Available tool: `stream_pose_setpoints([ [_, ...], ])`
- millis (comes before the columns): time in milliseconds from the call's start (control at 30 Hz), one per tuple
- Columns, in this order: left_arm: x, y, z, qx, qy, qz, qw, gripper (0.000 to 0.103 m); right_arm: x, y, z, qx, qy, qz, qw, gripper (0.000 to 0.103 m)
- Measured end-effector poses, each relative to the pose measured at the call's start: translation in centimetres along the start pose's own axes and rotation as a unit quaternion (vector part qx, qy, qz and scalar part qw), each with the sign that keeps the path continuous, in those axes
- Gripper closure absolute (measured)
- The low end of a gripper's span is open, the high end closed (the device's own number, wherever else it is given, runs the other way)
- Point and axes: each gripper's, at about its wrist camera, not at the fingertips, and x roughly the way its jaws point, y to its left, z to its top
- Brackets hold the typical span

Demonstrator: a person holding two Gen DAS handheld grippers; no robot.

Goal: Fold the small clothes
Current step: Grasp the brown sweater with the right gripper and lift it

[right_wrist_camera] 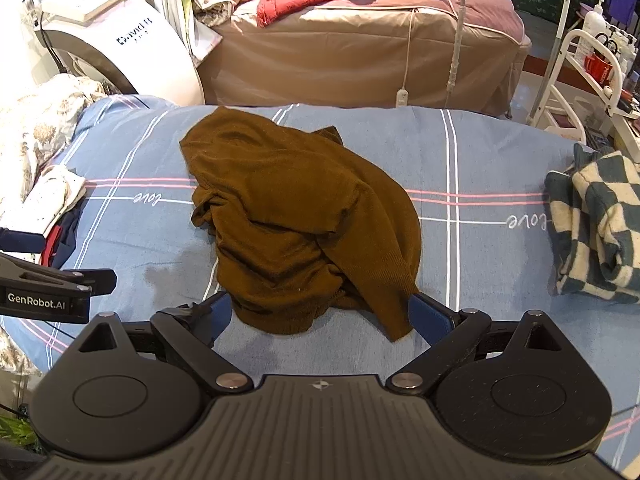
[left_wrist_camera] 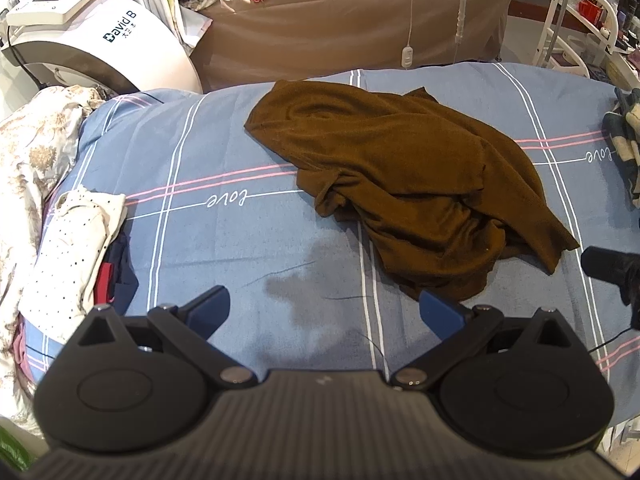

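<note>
A crumpled brown top lies on the blue striped bed sheet, ahead and to the right of my left gripper, which is open and empty above the sheet. In the right wrist view the brown top lies straight ahead. My right gripper is open, its fingers standing either side of the top's near hem, holding nothing. The left gripper's body shows at the left edge of the right wrist view.
A folded white dotted garment lies on a stack at the sheet's left edge. A green and cream checked cloth lies at the right. A white machine and a brown-covered bed stand behind. A damp patch marks the sheet.
</note>
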Motion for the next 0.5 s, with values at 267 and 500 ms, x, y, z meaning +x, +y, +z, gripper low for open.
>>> stream_pose_setpoints([
  [267, 6.0, 1.0, -3.3, -0.010, 0.030, -0.036, 0.9989, 0.000, 4.7, -4.1, -3.0, 0.022, -0.056, 0.012, 0.998, 0.000],
  [500, 7.7, 0.8, -5.0, 0.014, 0.059, -0.013, 0.9981, 0.000, 9.8, -7.6, -3.7, 0.031, -0.027, -0.008, 0.999, 0.019],
])
